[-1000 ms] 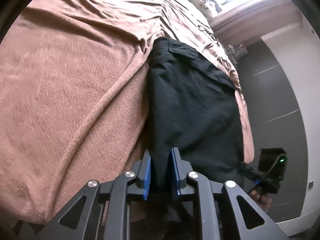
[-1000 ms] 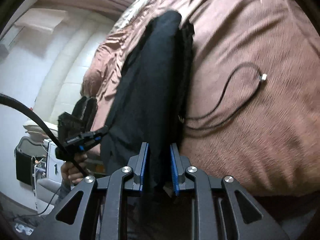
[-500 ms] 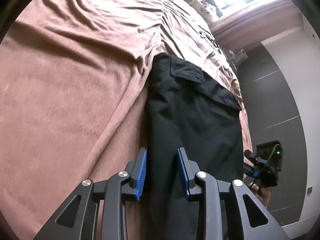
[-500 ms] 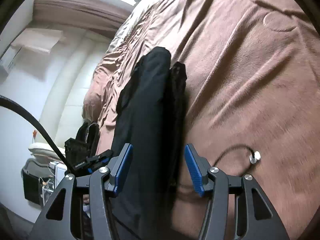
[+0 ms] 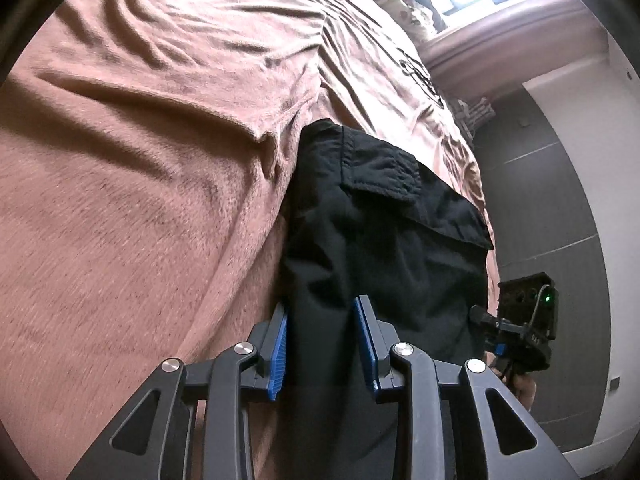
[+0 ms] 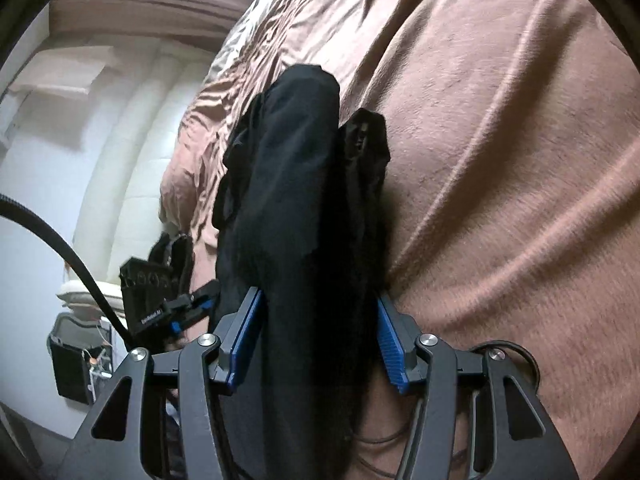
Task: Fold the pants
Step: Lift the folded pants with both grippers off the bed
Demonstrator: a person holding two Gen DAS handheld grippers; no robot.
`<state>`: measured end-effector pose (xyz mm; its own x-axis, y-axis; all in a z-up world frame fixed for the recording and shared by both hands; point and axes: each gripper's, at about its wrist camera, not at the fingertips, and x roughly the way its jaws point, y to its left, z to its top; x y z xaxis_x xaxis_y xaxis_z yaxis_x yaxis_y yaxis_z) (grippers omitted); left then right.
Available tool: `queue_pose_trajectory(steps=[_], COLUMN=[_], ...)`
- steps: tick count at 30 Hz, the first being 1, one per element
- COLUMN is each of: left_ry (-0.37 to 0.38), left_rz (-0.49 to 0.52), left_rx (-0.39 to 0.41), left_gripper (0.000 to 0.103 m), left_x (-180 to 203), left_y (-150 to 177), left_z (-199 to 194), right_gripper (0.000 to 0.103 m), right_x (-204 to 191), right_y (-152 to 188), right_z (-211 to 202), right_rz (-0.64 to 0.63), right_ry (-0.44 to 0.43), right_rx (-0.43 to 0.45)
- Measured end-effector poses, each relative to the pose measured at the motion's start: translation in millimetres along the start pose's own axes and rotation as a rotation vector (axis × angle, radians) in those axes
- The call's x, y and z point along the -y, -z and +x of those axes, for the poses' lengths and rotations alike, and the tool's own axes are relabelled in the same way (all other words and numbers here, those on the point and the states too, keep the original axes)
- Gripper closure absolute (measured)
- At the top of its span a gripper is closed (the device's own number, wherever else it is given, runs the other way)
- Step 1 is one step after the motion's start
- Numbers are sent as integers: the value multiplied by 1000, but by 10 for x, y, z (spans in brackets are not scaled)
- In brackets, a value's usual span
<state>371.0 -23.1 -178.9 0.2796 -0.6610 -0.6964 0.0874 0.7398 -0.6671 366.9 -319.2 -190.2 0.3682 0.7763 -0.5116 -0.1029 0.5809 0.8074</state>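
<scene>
Pants (image 5: 384, 240), one black pair, lie folded lengthwise on one brown blanket (image 5: 140, 208) that covers the bed. In the left wrist view the blanket fills the left side, creased toward its far edge; the pants occupy the centre, their long axis running from the near edge of the bed away toward the far edge, with one pocket flap (image 5: 416, 188) across the far part. The left gripper (image 5: 322, 350) stands with its two blue pads (image 5: 279, 352) apart, one on either side of the near end of the pants, cloth lying between them; neither pad visibly presses the fabric. At the right of this view the other gripper unit shows, beyond the bed's right edge.

In the right wrist view, from left: white wall, one black cable (image 6: 60, 248), the left unit, then the pants (image 6: 296, 200), bunched into two ridges whose long axis again runs from near to far across the blanket (image 6: 500, 160). The right gripper (image 6: 318, 338) is spread wide, its two pads flanking the near end of the cloth. One thin cord (image 6: 516, 350) lies on the blanket behind the right finger.
</scene>
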Motion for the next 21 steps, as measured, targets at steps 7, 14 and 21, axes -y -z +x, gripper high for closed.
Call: queue_pose_trajectory(steps=[7, 14, 21], left_ry=[33, 72, 99], left_rz=[-14, 17, 56], left_rx=[-19, 18, 66], left_gripper=[71, 84, 87], left_x=[-27, 70, 259], left_y=[-112, -88, -4], left_z=[136, 3, -232], right_gripper=[51, 76, 81], right_x=[-66, -182, -449], right_y=[-119, -67, 130], right_z=[104, 14, -128], right_rz=[-31, -78, -161], right_ry=[2, 20, 44], right_rx=[-40, 4, 67])
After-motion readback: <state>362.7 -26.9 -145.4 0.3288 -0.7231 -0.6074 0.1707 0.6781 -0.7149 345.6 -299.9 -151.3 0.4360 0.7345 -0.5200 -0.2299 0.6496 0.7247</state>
